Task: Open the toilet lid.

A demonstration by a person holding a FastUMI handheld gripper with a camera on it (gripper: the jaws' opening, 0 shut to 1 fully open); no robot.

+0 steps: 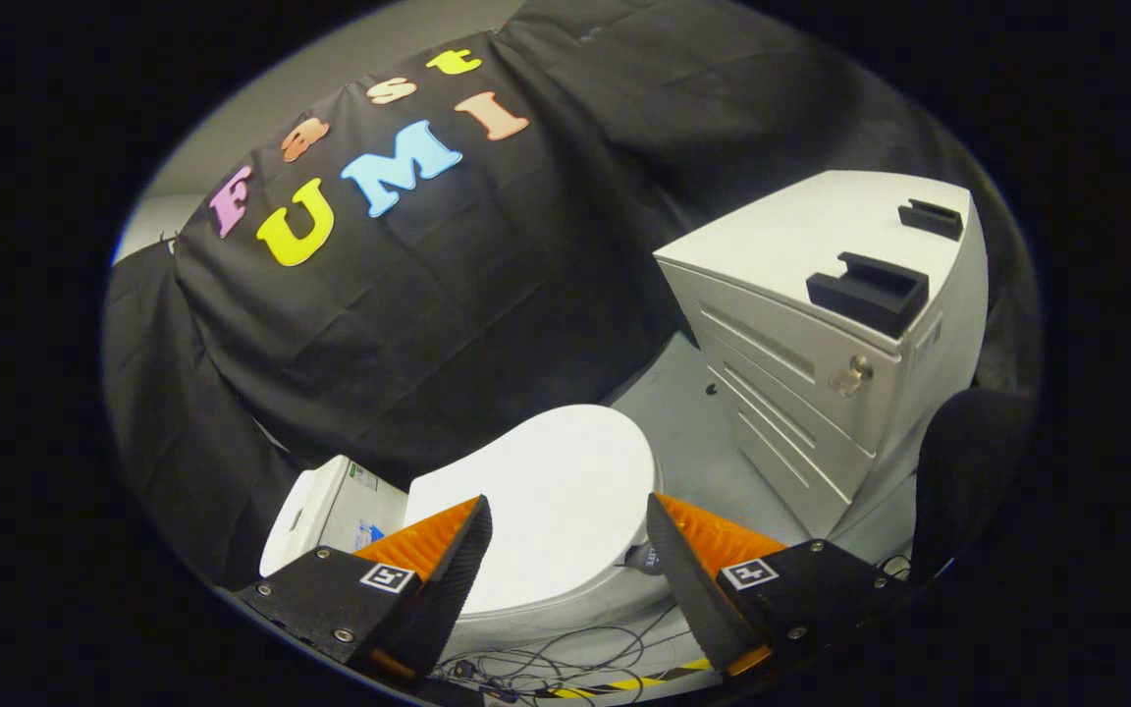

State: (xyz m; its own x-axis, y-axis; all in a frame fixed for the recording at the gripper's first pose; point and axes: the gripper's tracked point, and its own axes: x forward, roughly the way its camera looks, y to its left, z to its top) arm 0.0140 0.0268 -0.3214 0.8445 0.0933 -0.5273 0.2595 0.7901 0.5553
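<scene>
A white toilet stands on the floor below me, its lid down flat over the bowl. The white tank sits behind it on the left, against the black cloth wall. My gripper hovers above the toilet, open, with the lid seen in the wide gap between the two fingers. Nothing is held. The fingertips stand apart from the lid, over its near part.
A white drawer cabinet with a key lock stands to the right of the toilet, two black holders on its top. Loose cables and a yellow-black striped tape lie on the grey floor near the toilet's front.
</scene>
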